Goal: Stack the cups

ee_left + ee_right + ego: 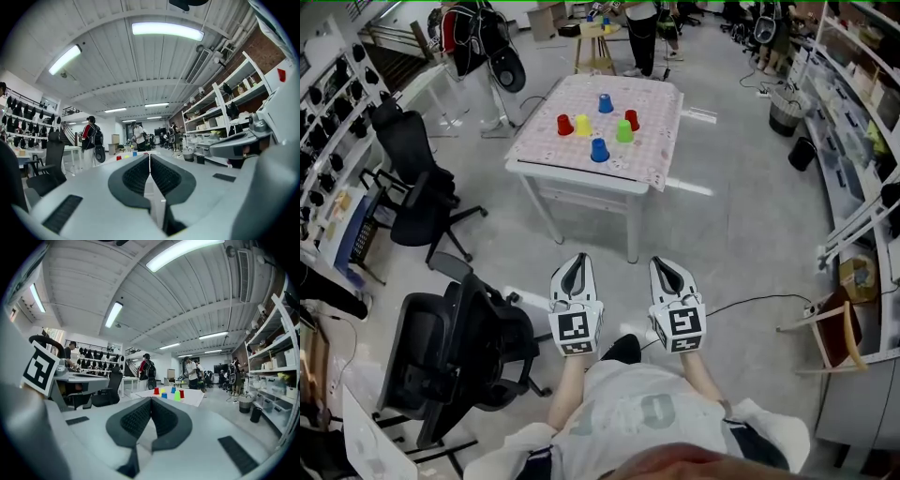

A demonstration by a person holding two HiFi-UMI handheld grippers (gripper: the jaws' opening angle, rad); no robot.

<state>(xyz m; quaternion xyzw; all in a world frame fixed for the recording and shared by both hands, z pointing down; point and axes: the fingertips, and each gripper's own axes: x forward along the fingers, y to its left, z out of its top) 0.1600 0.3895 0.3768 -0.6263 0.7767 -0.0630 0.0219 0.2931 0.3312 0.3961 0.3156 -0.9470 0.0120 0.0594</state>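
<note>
Grey hand-held grippers (575,260) (662,263), black-white marker cubes (575,330) (680,325), seemingly pale T-shirt (637,412).

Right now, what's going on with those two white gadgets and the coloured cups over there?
A person stands back from the cloth-covered table, holding the left gripper and the right gripper out in front, each with its fingers shut on nothing. On the table, two red plastic cups, two blue plastic cups, a yellow plastic cup and a green plastic cup stand apart, none stacked yet. Nothing is being handled.
</note>
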